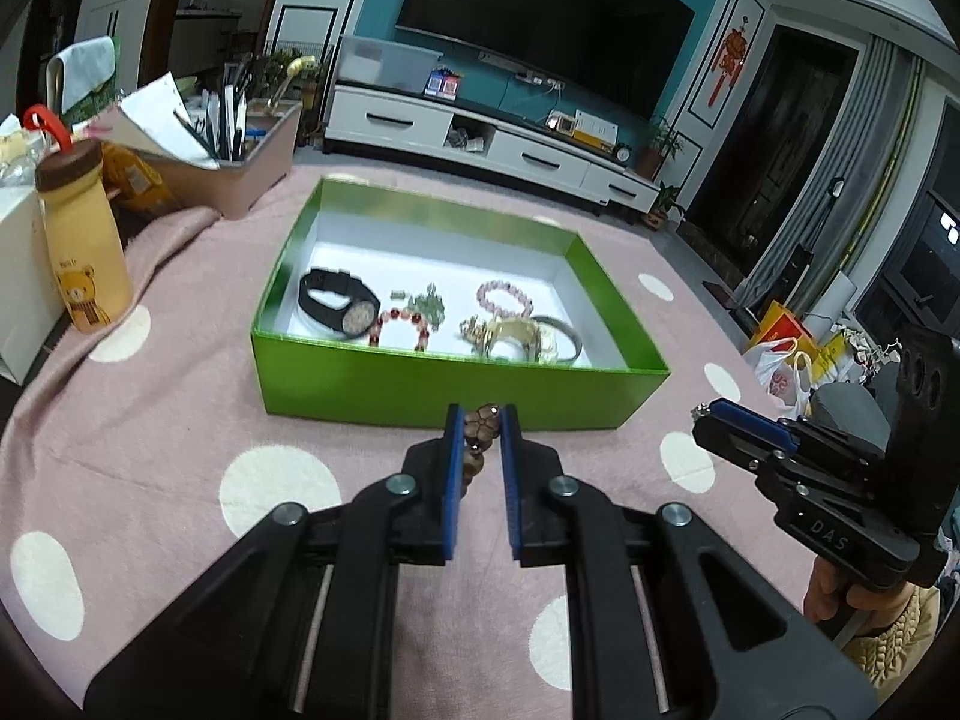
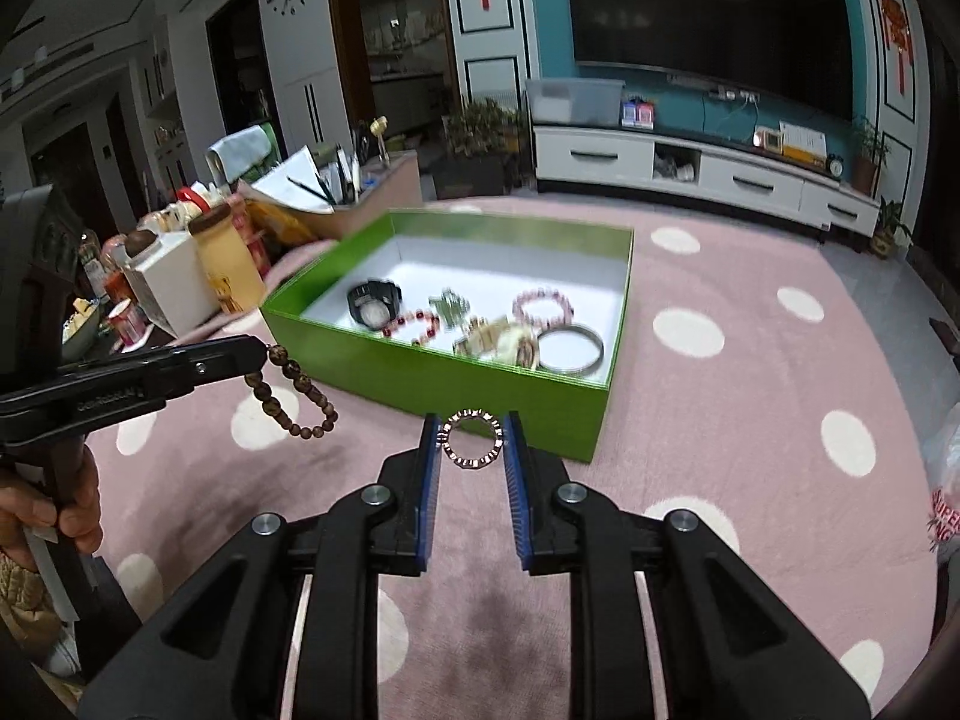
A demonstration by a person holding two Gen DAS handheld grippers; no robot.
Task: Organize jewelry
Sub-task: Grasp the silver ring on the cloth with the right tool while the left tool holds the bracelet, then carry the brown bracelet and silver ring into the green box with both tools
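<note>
My left gripper point(image 1: 483, 420) pinched a brown bead bracelet point(image 2: 297, 387), its loop hanging above the pink dotted cloth point(image 2: 750, 420). My right gripper point(image 2: 471, 441) clasped a small metal-link bracelet point(image 2: 471, 439) near the green box point(image 1: 456, 387), where a black watch point(image 1: 339, 303) and other bracelets lay.

A pink polka-dot cloth point(image 1: 180, 420) covers the surface. At its left edge stands a yellow bear-print bottle point(image 1: 81, 240) with a brown cap, beside a white box point(image 1: 18, 276). Behind them sits a pink bin point(image 1: 240, 180) holding pens and papers. Across the room, a dark television point(image 1: 540, 30) hangs above a white cabinet point(image 1: 480, 144).
</note>
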